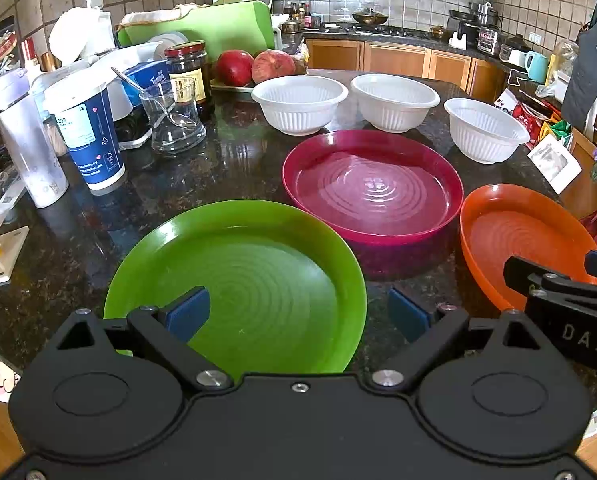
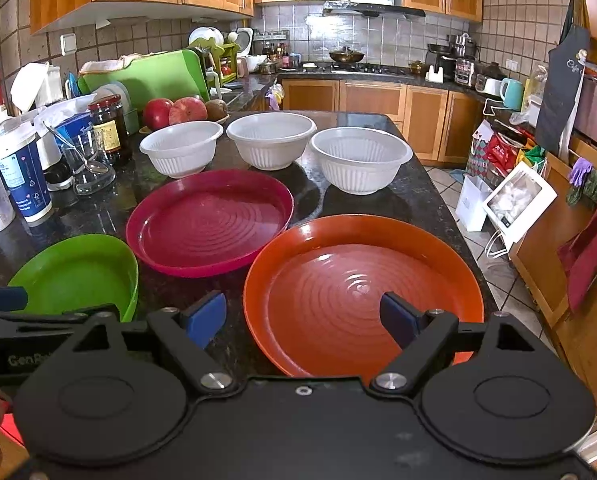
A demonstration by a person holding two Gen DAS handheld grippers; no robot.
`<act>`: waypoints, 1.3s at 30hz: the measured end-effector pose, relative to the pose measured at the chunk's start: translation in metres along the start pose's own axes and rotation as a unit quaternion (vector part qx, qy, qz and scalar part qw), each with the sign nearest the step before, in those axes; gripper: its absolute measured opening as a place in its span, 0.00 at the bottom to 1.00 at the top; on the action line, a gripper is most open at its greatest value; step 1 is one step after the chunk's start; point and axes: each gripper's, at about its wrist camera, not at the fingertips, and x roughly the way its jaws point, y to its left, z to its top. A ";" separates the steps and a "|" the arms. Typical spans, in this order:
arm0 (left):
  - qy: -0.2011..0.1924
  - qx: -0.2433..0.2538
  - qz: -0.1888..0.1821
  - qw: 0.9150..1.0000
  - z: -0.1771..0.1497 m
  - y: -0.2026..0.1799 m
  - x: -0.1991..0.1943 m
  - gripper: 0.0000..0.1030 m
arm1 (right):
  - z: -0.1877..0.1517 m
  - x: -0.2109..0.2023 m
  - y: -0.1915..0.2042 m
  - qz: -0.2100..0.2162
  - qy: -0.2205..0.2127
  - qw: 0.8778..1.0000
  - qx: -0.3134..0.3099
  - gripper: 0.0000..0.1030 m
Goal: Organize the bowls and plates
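Observation:
Three plates lie on the dark granite counter (image 1: pixel 178 176): a green plate (image 1: pixel 258 280) at the near left, a magenta plate (image 1: pixel 372 188) in the middle and an orange plate (image 1: pixel 514 240) at the near right. Behind them stand three white ribbed bowls (image 1: pixel 300 104) (image 1: pixel 394 100) (image 1: pixel 484 128) in a row. My left gripper (image 1: pixel 298 314) hovers open over the green plate's near right rim. Over the near left rim of the orange plate (image 2: pixel 362 288), my right gripper (image 2: pixel 304 318) is open with nothing in it. The right wrist view also shows the magenta plate (image 2: pixel 210 220), the green plate (image 2: pixel 78 272) and the bowls (image 2: pixel 180 148) (image 2: pixel 272 144) (image 2: pixel 360 158).
Clutter fills the counter's left side: a blue paper cup (image 1: pixel 88 136), a glass beaker with a spoon (image 1: pixel 172 120), a dark jar (image 1: pixel 188 72), a green cutting board (image 1: pixel 202 28) and red fruit (image 1: pixel 254 66). The counter's right edge (image 2: pixel 450 208) drops to a floor with bags.

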 end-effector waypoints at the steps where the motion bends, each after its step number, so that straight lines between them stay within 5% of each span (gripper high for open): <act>1: 0.000 0.000 0.000 1.000 0.000 0.000 0.000 0.92 | 0.000 0.001 0.000 0.000 0.002 1.000 0.001 0.85; 39: 0.000 0.001 0.010 1.000 0.001 0.000 0.002 0.92 | 0.001 0.007 -0.001 0.007 0.018 1.000 0.004 0.85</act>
